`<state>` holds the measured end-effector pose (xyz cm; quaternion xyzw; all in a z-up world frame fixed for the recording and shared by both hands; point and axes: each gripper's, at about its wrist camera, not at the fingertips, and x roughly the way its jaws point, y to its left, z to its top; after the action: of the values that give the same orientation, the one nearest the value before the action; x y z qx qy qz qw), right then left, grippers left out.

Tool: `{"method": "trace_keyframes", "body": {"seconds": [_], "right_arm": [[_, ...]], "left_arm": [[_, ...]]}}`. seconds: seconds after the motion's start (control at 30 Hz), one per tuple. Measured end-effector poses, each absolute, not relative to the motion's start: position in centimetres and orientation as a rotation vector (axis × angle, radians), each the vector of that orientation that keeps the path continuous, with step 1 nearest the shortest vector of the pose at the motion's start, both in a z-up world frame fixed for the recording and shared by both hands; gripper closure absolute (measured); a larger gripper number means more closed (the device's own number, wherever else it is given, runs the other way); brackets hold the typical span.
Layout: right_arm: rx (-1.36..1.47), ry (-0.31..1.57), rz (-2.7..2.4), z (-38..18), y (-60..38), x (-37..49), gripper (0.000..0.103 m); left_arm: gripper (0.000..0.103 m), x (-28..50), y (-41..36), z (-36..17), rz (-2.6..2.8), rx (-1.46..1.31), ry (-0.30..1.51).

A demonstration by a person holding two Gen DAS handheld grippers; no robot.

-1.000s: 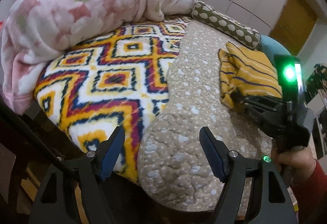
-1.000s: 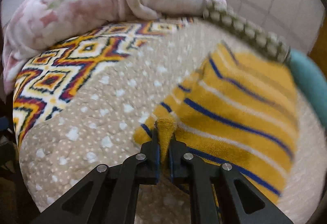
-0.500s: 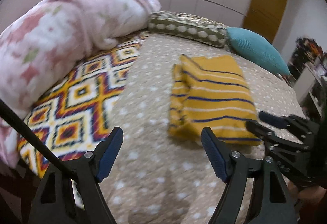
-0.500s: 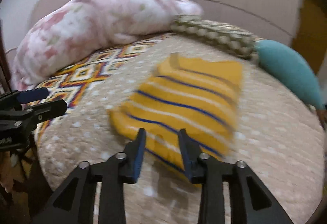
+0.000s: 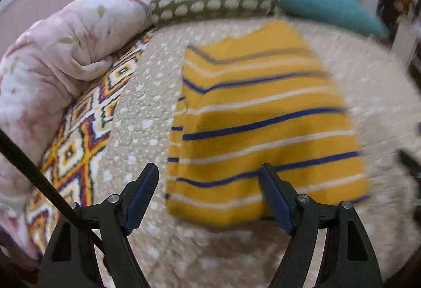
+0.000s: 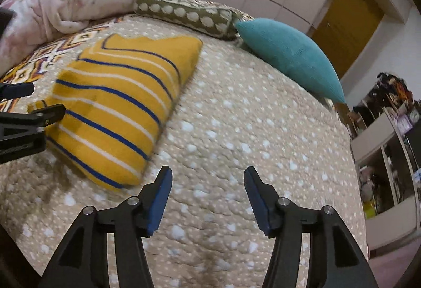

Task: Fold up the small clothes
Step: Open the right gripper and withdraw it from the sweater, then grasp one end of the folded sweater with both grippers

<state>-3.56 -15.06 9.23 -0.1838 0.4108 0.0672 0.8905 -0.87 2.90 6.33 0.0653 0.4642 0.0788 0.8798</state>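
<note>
A folded yellow garment (image 5: 257,125) with blue and white stripes lies flat on the beige dotted bedspread (image 5: 147,114). My left gripper (image 5: 208,196) is open and empty, hovering over the garment's near left edge. In the right wrist view the garment (image 6: 118,106) lies to the left. My right gripper (image 6: 206,198) is open and empty over bare bedspread (image 6: 250,117), just right of the garment's near corner. The left gripper (image 6: 23,104) shows at the left edge of that view, open beside the garment.
A pink floral duvet (image 5: 60,56) is bunched at the back left over a patterned blanket (image 5: 79,146). A green dotted bolster (image 6: 184,14) and a teal pillow (image 6: 289,56) lie at the head. Shelves (image 6: 389,156) stand at the right past the bed's edge.
My right gripper let go of the garment, opened wide and moved right off it. My left gripper moved in over the garment's near edge, still open.
</note>
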Motion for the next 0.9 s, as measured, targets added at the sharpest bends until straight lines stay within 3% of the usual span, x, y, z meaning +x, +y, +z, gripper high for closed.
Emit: {"method": "trace_keyframes", "body": {"seconds": [0.2, 0.4, 0.53, 0.77, 0.9], "right_arm": [[-0.335, 0.87, 0.155, 8.5, -16.3, -2.5, 0.032], [-0.102, 0.905, 0.308, 7.8, -18.2, 0.6, 0.03], [0.146, 0.898, 0.459, 6.9, -19.6, 3.3, 0.025], [0.461, 0.975, 0.619, 2.8, -18.0, 9.9, 0.024], [0.547, 0.985, 0.682, 1.4, -15.9, 12.5, 0.024]], "left_arm": [[0.024, 1.1, 3.3, 4.5, 0.174, 0.169, 1.046], [0.026, 0.0, 6.3, 8.7, 0.053, -0.042, 0.93], [0.015, 0.8, 9.1, 9.9, 0.006, -0.156, 0.867], [0.014, 5.0, 10.6, 6.3, -0.124, -0.175, 0.926], [0.012, 6.7, 11.5, 3.9, -0.218, -0.342, 0.979]]}}
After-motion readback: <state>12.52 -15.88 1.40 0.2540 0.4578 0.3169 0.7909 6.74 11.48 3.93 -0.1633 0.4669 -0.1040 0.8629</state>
